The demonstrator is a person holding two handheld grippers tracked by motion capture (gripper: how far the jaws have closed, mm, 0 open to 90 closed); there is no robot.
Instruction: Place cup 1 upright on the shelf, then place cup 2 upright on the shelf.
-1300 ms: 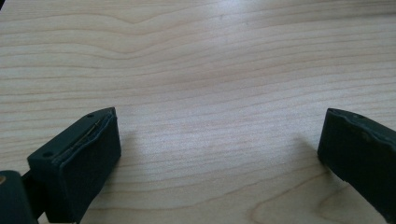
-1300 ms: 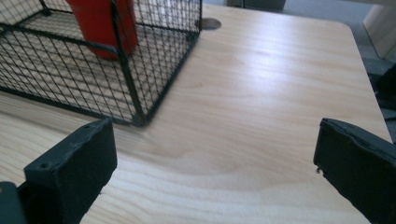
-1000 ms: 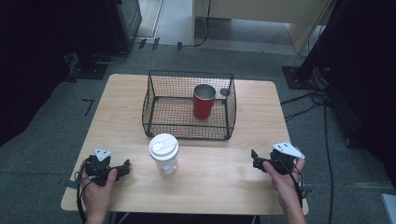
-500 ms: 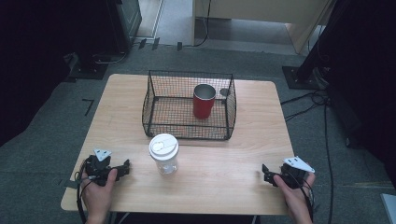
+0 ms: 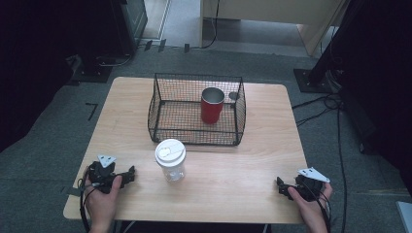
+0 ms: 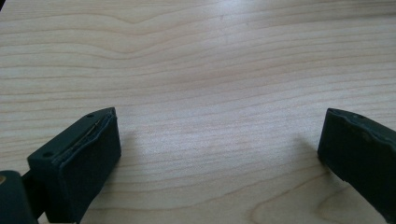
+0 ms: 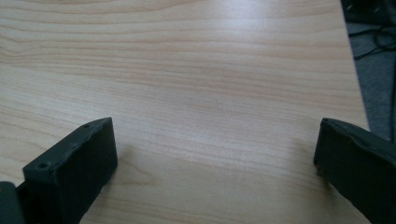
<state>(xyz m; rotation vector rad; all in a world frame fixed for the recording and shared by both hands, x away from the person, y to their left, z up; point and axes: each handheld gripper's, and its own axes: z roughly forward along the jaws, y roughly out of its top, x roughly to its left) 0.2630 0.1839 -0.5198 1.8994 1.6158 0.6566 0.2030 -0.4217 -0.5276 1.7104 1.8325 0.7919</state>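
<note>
A clear plastic cup with a white lid [image 5: 170, 159] stands upright on the wooden table [image 5: 228, 170], just in front of a black wire basket [image 5: 167, 82]. Inside the basket, toward its right, stands a red cup [image 5: 212, 105]. My left gripper [image 5: 127, 175] rests at the table's front left, left of the lidded cup, held by a hand. My right gripper [image 5: 282, 188] rests at the front right corner. Both stand open over bare wood, as the left gripper [image 6: 219, 144] and right gripper [image 7: 215, 149] views show, with nothing between the jaws.
The table's right edge [image 7: 355, 79] runs close to my right gripper, with grey floor and cables [image 5: 335, 104] beyond. Dark equipment and stands surround the table. A beige cabinet [image 5: 272, 19] stands behind.
My right gripper has drawn back toward the table's front right corner and settled lower. The left gripper, the cups and the basket have not moved.
</note>
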